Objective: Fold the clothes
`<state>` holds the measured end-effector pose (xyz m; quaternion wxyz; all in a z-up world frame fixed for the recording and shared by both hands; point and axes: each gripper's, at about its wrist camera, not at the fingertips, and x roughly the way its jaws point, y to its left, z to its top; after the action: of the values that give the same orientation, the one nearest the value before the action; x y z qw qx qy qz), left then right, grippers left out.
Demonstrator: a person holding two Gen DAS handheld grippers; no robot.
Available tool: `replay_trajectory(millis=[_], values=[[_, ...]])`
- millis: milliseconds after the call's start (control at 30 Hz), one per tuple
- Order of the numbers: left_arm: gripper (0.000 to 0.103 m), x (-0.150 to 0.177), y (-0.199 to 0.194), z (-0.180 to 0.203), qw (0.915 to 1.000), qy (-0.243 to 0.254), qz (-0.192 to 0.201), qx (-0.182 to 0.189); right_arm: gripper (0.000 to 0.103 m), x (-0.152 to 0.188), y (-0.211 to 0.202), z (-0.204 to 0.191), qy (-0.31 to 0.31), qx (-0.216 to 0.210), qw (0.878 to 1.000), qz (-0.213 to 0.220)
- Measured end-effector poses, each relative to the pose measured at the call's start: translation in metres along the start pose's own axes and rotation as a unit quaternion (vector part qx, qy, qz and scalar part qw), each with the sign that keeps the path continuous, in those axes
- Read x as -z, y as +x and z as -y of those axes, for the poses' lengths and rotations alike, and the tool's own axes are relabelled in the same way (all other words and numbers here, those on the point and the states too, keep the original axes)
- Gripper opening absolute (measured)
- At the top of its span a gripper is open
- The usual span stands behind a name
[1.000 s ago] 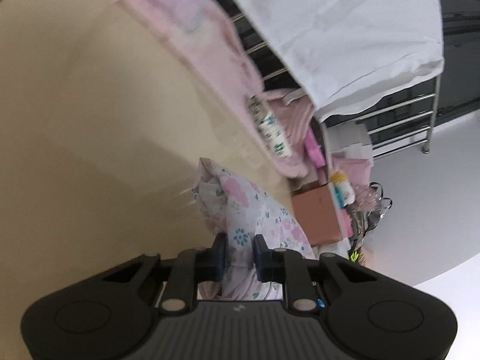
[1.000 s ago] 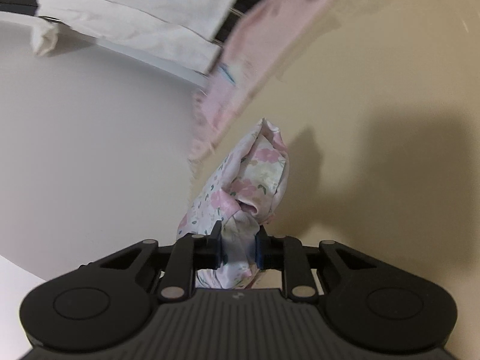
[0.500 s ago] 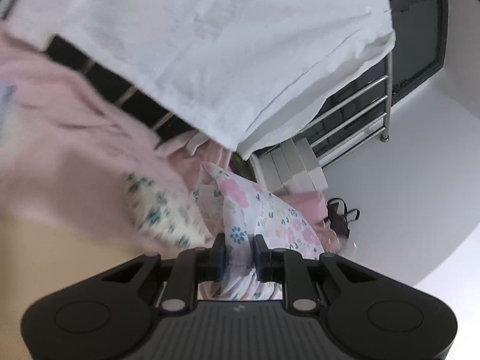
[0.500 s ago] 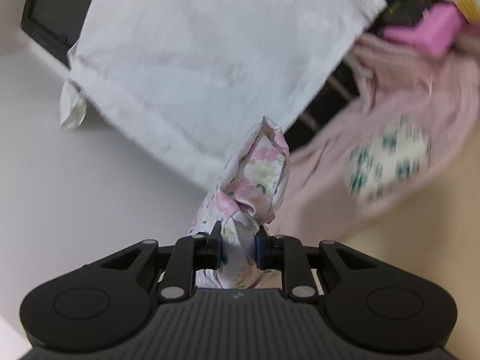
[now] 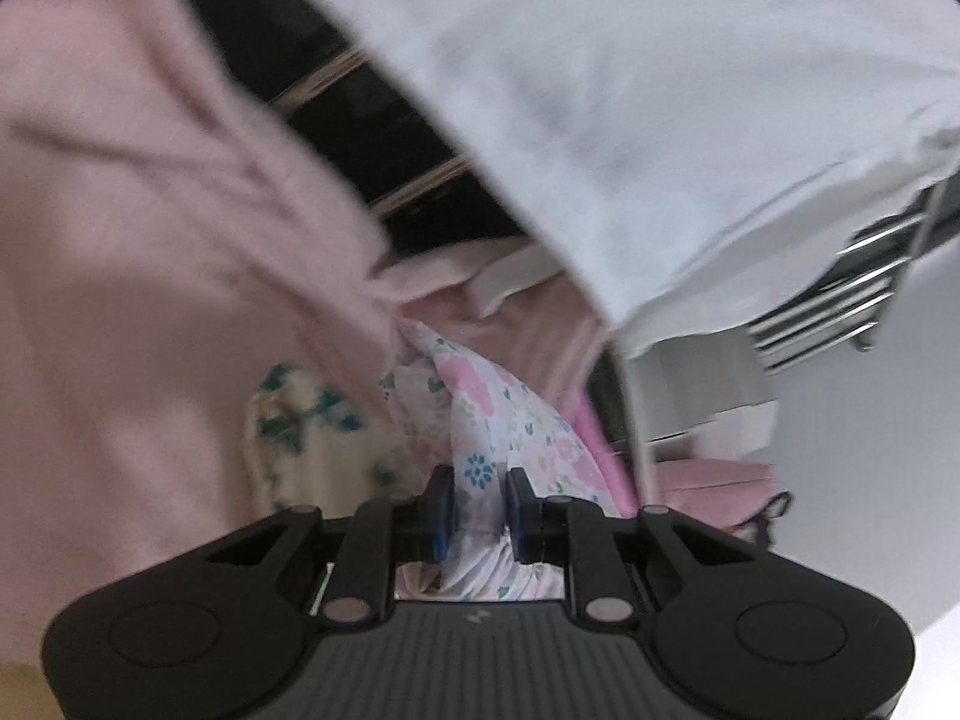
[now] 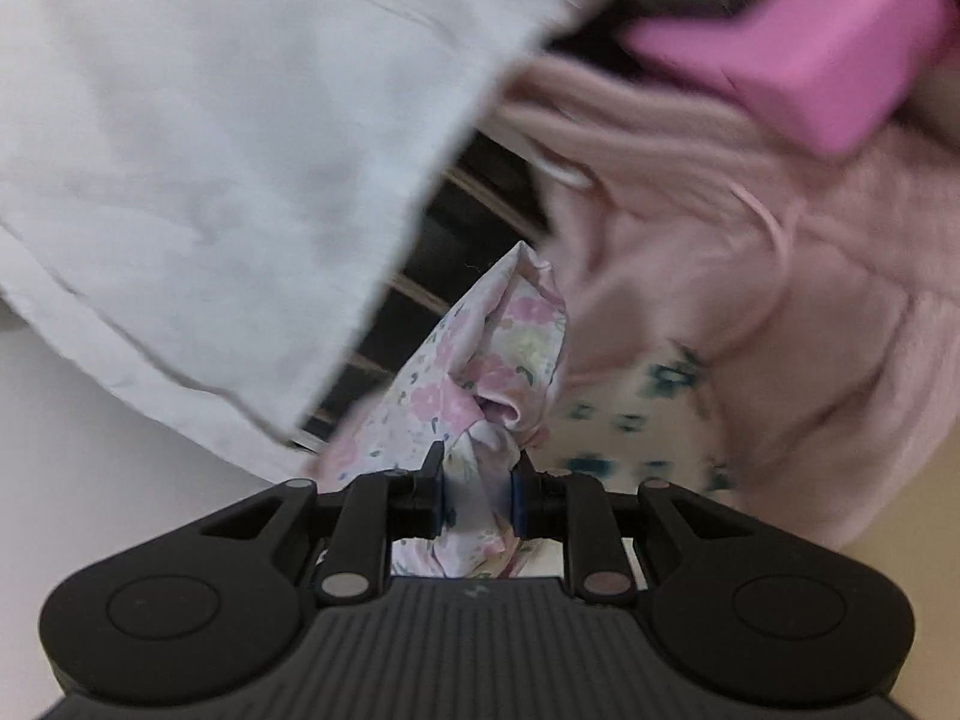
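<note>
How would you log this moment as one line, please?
left gripper: shut on floral cloth | right gripper: shut on floral cloth

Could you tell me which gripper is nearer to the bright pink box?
Right. The pink box looms up-right of the right gripper; the left gripper doesn't show it.

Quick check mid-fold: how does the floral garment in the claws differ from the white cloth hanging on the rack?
The floral garment is printed with pink flowers; the white cloth is plain. The floral garment is bunched and pinched in the left claw and the right claw; the white cloth hangs spread flat over the drying rack, untouched. In both views the white cloth shows far more area. Both are light fabrics.
</note>
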<state>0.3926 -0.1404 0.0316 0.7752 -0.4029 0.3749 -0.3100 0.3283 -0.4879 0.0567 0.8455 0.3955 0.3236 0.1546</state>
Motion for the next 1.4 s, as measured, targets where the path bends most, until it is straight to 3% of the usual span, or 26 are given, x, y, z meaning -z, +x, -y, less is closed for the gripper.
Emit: replay_trajectory(millis=[133,200,267,367,467,500,533,567,600,633,667,700,767,867,1000,1100,1200,1267,1333,1400], values=[[0.022,0.008,0.012,-0.020,0.9996,-0.011,0.001,-0.024,0.023,0.013,0.016,0.023,-0.013,0.006,1.000,0.004],[0.026,0.009,0.009,-0.020,0.9997,-0.014,0.002,-0.021,0.031,0.017,0.010,0.021,-0.030,0.009,0.999,0.015],[0.048,0.007,0.000,-0.011,0.9993,0.005,0.017,-0.031,0.049,0.019,0.001,0.011,-0.062,0.031,0.997,0.032],[0.056,0.002,-0.016,0.008,0.9965,0.048,0.045,-0.052,0.070,0.021,-0.022,-0.018,-0.126,0.110,0.982,0.086],[0.056,0.001,-0.030,0.031,0.9891,0.101,0.074,-0.078,0.072,0.023,-0.041,-0.044,-0.178,0.150,0.963,0.136],[0.056,0.002,-0.033,0.040,0.9846,0.122,0.091,-0.086,0.071,0.024,-0.046,-0.052,-0.196,0.157,0.956,0.154],[0.056,0.005,-0.034,0.048,0.9783,0.143,0.118,-0.092,0.060,0.025,-0.046,-0.059,-0.215,0.155,0.949,0.170],[0.054,0.009,-0.033,0.054,0.9714,0.163,0.142,-0.099,0.035,0.026,-0.044,-0.066,-0.233,0.150,0.943,0.185],[0.049,0.011,-0.028,0.059,0.9660,0.179,0.154,-0.106,0.023,0.026,-0.038,-0.070,-0.247,0.145,0.940,0.188],[0.036,0.014,-0.021,0.060,0.9639,0.189,0.152,-0.110,0.011,0.025,-0.028,-0.072,-0.254,0.140,0.940,0.180],[0.017,0.017,-0.013,0.058,0.9647,0.194,0.138,-0.113,0.010,0.024,-0.015,-0.072,-0.260,0.142,0.940,0.171],[0.011,0.020,-0.003,0.055,0.9663,0.196,0.118,-0.117,0.009,0.025,-0.002,-0.070,-0.267,0.157,0.937,0.161],[0.010,0.029,0.008,0.048,0.9641,0.208,0.096,-0.135,0.007,0.029,0.018,-0.062,-0.271,0.191,0.933,0.142],[0.011,0.038,0.011,0.042,0.9594,0.220,0.101,-0.145,0.006,0.034,0.035,-0.044,-0.263,0.213,0.934,0.115],[0.019,0.036,-0.016,0.055,0.9602,0.215,0.116,-0.136,0.007,0.041,0.005,-0.064,-0.272,0.202,0.929,0.152],[0.022,0.039,-0.068,0.093,0.9453,0.262,0.137,-0.138,0.008,0.053,-0.048,-0.106,-0.297,0.166,0.918,0.203],[0.046,0.053,-0.136,0.133,0.9328,0.283,0.159,-0.156,0.012,0.082,-0.103,-0.158,-0.332,0.133,0.907,0.223],[0.072,0.076,-0.176,0.148,0.9168,0.309,0.166,-0.191,0.042,0.110,-0.129,-0.188,-0.361,0.125,0.899,0.215],[0.079,0.105,-0.214,0.155,0.8956,0.339,0.170,-0.233,0.054,0.142,-0.145,-0.207,-0.385,0.120,0.892,0.204],[0.090,0.140,-0.243,0.138,0.8787,0.352,0.158,-0.281,0.056,0.175,-0.152,-0.214,-0.388,0.119,0.897,0.178]])
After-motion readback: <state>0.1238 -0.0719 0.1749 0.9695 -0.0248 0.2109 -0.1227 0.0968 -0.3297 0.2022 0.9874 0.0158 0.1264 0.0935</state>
